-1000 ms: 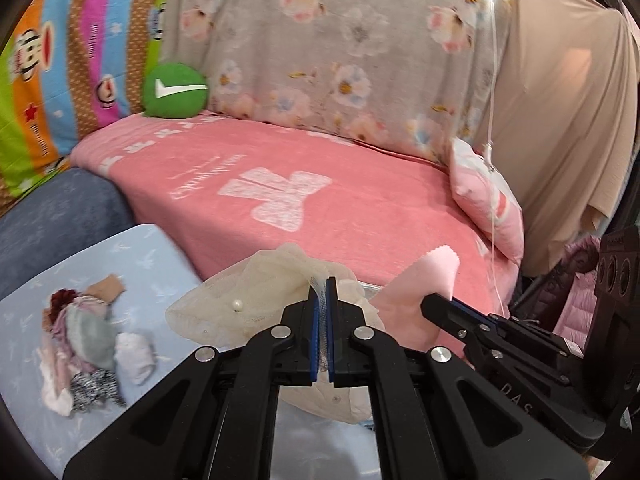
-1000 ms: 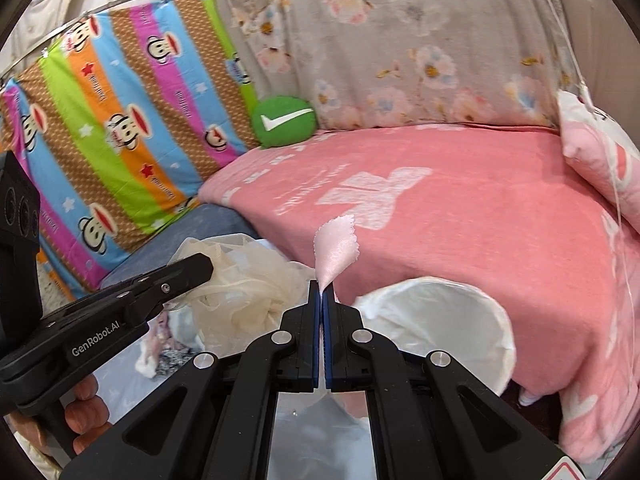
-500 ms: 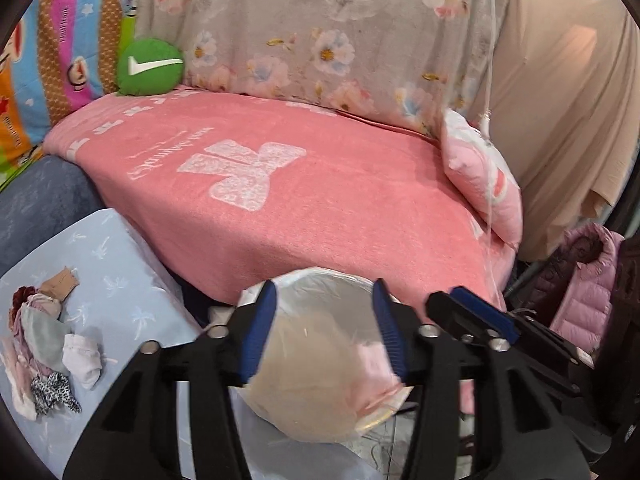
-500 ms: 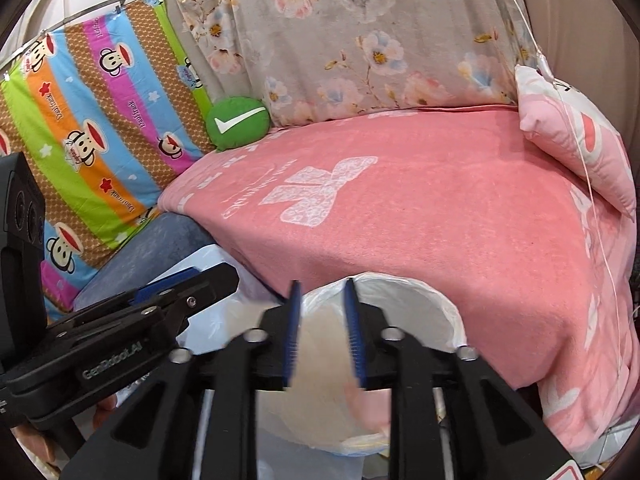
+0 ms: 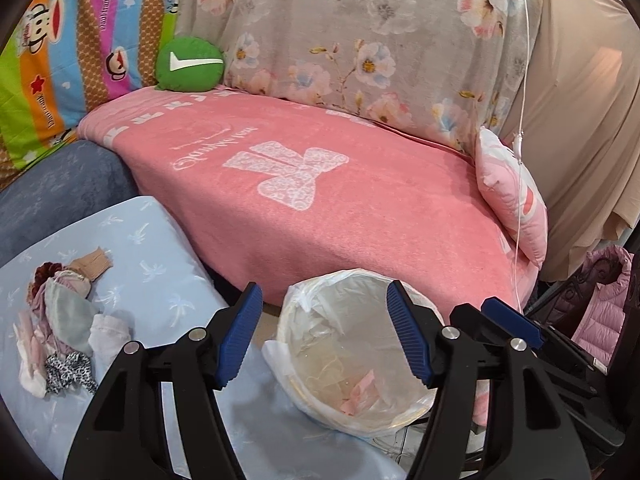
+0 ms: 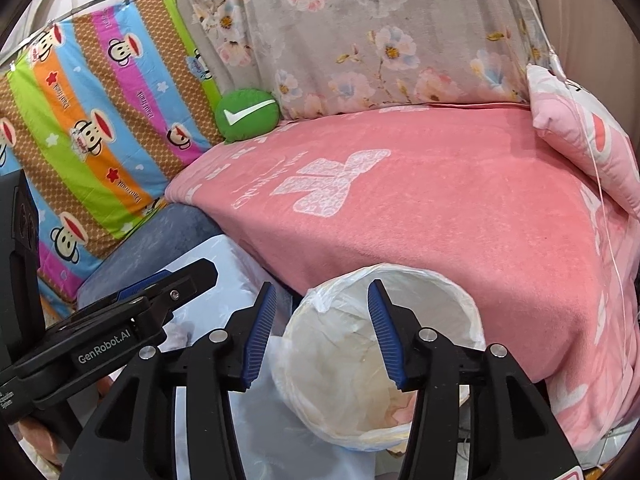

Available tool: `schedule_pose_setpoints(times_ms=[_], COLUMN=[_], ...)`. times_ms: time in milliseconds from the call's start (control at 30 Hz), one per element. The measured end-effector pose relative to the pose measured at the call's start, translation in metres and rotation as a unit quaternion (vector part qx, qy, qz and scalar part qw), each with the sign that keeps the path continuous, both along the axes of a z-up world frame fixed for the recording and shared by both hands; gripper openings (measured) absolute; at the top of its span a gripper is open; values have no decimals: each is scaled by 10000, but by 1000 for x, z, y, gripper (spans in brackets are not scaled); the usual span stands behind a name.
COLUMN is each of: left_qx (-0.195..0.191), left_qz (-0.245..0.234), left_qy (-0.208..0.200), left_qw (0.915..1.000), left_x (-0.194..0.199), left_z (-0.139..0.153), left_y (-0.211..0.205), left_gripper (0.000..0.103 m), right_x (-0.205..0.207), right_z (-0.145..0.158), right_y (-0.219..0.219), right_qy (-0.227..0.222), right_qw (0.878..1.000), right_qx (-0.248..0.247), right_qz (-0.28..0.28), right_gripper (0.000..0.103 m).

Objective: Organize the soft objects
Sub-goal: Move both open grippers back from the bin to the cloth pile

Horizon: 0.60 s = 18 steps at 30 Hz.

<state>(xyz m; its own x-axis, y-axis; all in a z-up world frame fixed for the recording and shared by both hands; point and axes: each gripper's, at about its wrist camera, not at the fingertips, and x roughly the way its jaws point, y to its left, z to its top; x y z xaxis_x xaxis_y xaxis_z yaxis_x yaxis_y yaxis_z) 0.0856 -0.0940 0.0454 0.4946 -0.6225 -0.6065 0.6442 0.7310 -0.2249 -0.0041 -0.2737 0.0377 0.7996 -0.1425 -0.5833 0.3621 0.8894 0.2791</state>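
A round bin with a white plastic liner (image 5: 304, 308) stands between the light blue cushion and the pink bed. A cream gauzy fabric (image 5: 320, 364) and a small pink cloth (image 5: 362, 392) lie loose inside it. My left gripper (image 5: 324, 286) hangs just above the bin's rim, its jaws opening with nothing between them. My right gripper (image 6: 323, 285) hovers over the same bin (image 6: 420, 268), jaws also opening and empty, with the cream fabric (image 6: 352, 364) below. A pile of small garments (image 5: 64, 320) rests on the cushion at the left.
The light blue cushion (image 5: 160, 272) lies left of the bin. Behind it spreads a pink blanket (image 5: 360, 208), with a green round pillow (image 5: 188, 66) at the back and a pink pillow (image 5: 516, 196) at the right. A white cord (image 5: 520, 160) hangs there; a pink puffer jacket (image 5: 604, 300) sits lower right.
Both grippers were shut, the left on the cream fabric, the right on the pink cloth. Both have opened and sunk a little; both pieces have dropped into the bin.
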Motion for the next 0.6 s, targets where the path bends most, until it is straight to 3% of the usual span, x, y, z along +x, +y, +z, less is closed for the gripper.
schedule_pose_setpoints(times_ms=[233,367,600], left_qx=[-53,-67,-46], left_qz=[483,837,1443], left_qy=[66,94,253], left_qw=[9988,9964,9892], left_x=[12,19,32], left_z=[-5,-10,-24], left_y=[40,68,119], left_gripper=[62,72,76], right_x=[17,27,48], right_z=[-6,-9,-13], right_y=[37,61,106], right_qy=[90,139,243], right_qw=[9993,9981,9949], right_qx=[23,12,-39], right_qz=[373,603,974], right_gripper=[48,48,50])
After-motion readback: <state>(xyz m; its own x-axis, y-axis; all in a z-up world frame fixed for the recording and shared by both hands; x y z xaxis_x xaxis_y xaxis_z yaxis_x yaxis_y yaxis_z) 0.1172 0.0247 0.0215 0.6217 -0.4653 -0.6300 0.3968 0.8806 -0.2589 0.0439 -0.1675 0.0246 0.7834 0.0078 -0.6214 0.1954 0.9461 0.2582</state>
